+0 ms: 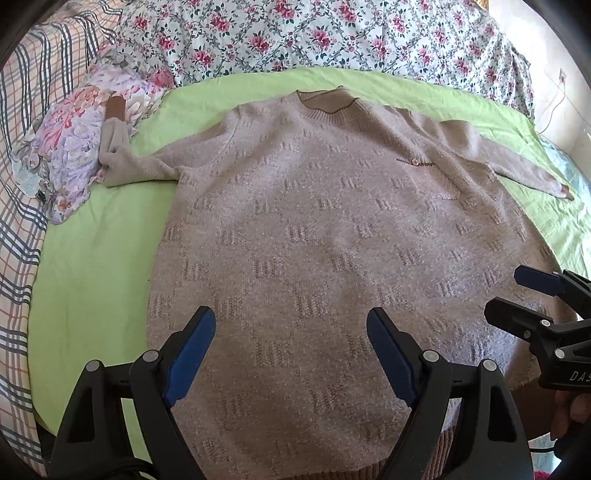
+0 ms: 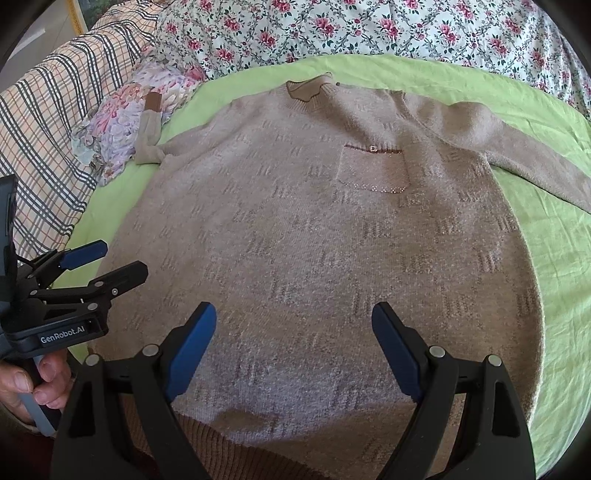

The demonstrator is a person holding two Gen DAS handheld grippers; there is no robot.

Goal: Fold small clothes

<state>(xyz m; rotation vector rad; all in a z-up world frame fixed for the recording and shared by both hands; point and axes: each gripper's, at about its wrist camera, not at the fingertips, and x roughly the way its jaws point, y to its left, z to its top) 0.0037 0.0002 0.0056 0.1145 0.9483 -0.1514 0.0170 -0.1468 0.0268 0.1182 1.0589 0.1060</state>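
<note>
A beige knit sweater (image 1: 314,229) lies flat, front up, on a green sheet (image 1: 85,280), collar away from me, hem near me. It also shows in the right wrist view (image 2: 303,240) with its chest pocket (image 2: 373,170). Its left sleeve bends up onto a floral cloth (image 1: 74,144); its right sleeve (image 1: 517,162) stretches out to the right. My left gripper (image 1: 291,321) is open and empty above the lower body of the sweater. My right gripper (image 2: 293,317) is open and empty above the hem, to the right of the left one.
A flowered quilt (image 1: 314,33) lies along the far side of the green sheet (image 2: 554,258). A plaid blanket (image 1: 22,221) lies at the left. The floral cloth (image 2: 118,122) sits bunched at the sheet's left edge.
</note>
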